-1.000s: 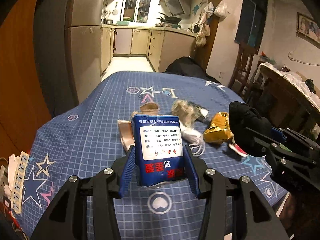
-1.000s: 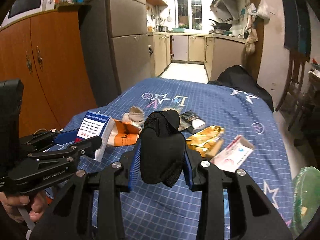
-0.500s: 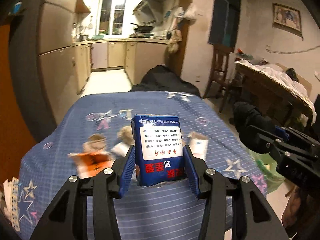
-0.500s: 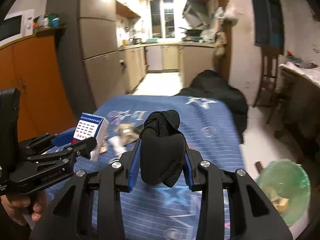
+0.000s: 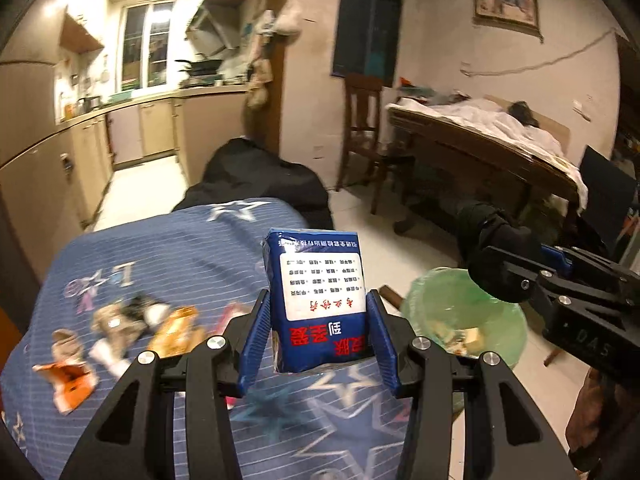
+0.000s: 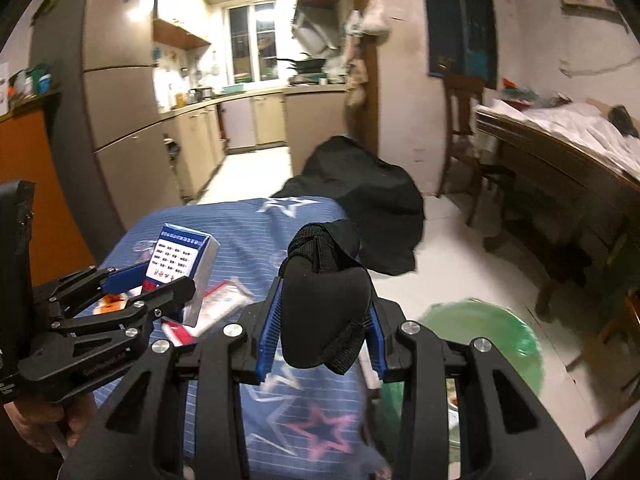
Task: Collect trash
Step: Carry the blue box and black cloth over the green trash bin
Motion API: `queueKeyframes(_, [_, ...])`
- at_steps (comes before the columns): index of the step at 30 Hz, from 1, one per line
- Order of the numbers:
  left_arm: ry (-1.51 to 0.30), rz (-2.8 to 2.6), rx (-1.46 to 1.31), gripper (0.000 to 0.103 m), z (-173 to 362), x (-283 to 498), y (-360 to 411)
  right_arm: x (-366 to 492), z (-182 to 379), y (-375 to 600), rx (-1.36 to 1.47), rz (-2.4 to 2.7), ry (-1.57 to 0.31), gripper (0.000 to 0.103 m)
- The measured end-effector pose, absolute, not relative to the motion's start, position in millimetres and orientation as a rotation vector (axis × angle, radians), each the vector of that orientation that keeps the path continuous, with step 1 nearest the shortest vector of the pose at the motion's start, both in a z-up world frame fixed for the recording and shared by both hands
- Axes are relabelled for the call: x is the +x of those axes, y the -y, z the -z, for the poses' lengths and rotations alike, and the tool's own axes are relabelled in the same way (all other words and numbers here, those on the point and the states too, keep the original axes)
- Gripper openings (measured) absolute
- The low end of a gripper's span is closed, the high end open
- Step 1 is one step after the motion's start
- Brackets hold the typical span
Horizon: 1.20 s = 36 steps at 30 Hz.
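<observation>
Trash is clamped in both grippers above the blue star tablecloth (image 5: 168, 264): the left gripper (image 5: 318, 344) grips a blue packet (image 5: 316, 300), the right gripper (image 6: 322, 332) a black cloth lump (image 6: 324, 304). More wrappers (image 5: 120, 328) lie on the tablecloth; a green-lined bin (image 5: 464, 312) stands just beside its right edge

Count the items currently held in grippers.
2. A blue packet is clamped in the left gripper over the blue tablecloth; a black fabric item is clamped in the right gripper, near the green bin.
</observation>
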State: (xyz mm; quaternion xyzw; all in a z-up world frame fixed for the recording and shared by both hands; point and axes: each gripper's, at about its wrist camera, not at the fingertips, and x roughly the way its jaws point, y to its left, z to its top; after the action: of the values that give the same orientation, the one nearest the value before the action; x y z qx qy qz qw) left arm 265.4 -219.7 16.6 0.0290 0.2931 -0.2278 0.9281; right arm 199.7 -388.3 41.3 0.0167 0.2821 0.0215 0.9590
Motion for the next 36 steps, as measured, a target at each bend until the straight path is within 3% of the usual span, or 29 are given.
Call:
queueKeyframes(20, [-0.751, 0.722, 0.169, 0.048, 28, 291, 426, 199, 8, 562, 0.185, 0.153, -0.792, 0.035])
queueKeyframes(36, [-0.974, 0.753, 0.244, 0.048, 108, 342, 496, 224, 72, 607, 0.243, 0.131, -0.995, 0.035])
